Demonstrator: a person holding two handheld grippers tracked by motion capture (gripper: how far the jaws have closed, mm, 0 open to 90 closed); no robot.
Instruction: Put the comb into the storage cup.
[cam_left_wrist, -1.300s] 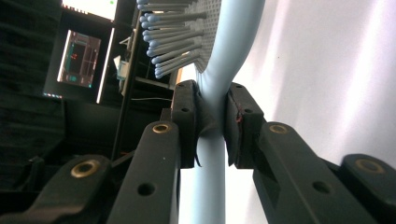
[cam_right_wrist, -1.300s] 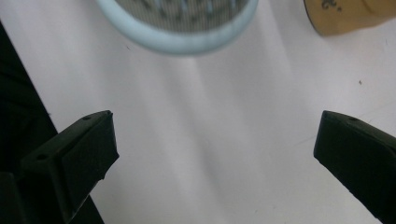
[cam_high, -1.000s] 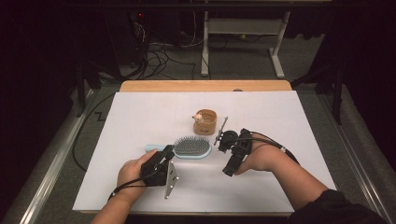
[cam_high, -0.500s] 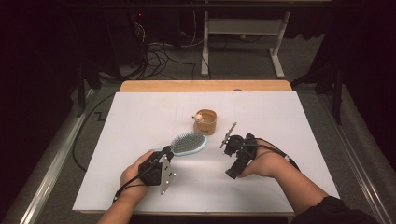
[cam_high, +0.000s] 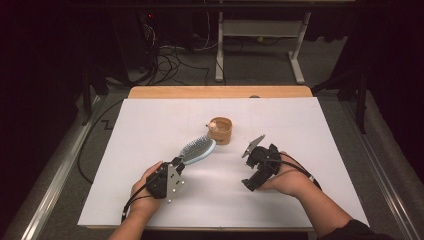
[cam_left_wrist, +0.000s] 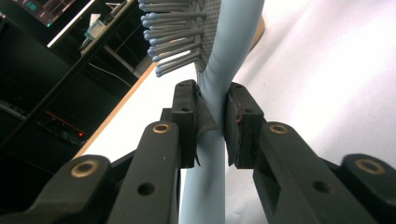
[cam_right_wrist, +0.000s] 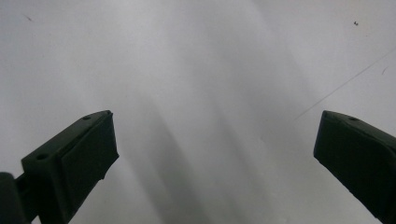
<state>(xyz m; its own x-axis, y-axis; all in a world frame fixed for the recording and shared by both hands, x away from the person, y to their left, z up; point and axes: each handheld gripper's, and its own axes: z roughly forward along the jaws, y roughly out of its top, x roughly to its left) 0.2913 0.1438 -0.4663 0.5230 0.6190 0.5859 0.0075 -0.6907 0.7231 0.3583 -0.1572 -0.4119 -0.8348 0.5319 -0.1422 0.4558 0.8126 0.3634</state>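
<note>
Hairbrush: pale blue, being held off the white table, head pointing toward the wooden cup, near it but apart.
Left gripper: pinching the hairbrush at its narrow neck, jaws pressing both sides just below the bristles.
Right gripper: jaws standing wide apart, holding nothing, facing bare table.
Slip risk: the neck is smooth and tapering; the head is likely outweighing the handle, so the brush may be pivoting or sliding in the pads.
Collision risk: swinging the head forward could be knocking the cup over.
</note>
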